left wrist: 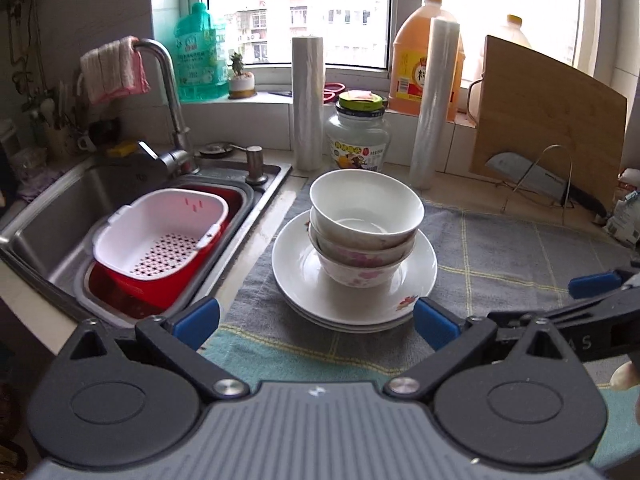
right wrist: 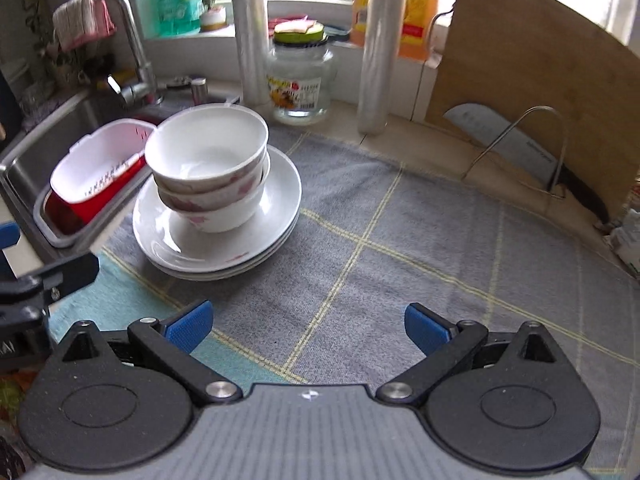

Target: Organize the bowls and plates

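We found the white floral ceramic bowls [left wrist: 366, 228] nested three deep on the stack of white round plates [left wrist: 304, 280], which sat on the grey checked cloth [right wrist: 400, 220] covering the tabletop beside the steel sink [left wrist: 52, 216]; we judged the sorting essentially finished. Our left gripper [left wrist: 316, 320] and right gripper [right wrist: 308, 326] hung near, jaws spread, empty

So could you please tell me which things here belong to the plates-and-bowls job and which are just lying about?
Job: stacked bowls; stacked plates beneath them.

Lying about: glass jar, two wrap rolls, cutting board, cleaver, colander in the sink, oil jug.
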Demonstrator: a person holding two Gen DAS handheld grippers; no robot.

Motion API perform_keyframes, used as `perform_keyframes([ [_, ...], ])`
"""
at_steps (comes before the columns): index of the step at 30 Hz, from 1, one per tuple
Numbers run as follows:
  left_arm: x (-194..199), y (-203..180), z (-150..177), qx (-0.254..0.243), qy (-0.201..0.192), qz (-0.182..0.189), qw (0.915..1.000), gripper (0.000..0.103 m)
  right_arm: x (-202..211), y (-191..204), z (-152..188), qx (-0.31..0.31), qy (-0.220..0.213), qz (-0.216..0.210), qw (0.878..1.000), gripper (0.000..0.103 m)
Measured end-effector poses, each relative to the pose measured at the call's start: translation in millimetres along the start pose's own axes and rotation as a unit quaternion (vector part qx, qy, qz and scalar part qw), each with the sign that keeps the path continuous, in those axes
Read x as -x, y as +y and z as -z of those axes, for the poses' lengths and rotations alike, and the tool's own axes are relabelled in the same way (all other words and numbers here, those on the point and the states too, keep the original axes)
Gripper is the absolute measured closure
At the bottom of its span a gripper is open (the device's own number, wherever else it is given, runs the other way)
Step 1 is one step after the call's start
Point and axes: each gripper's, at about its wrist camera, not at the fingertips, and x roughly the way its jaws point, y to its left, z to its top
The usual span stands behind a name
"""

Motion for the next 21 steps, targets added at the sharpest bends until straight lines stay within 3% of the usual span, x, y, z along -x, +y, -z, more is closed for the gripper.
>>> perform_keyframes([
  [6,12.1,-5.5,-1.9,-0.011,-0.001,-0.015,0.9998,0.001,17.8,3.2,1.8,0.002,-0.018,-0.001,1.000,0.000],
  [21,15.4,-3.5,-4.6,0.002,0.002,-0.006,1.0000,0.001,19.6,7.5,-1.0,-0.005,-0.013,0.008,1.000,0.000],
])
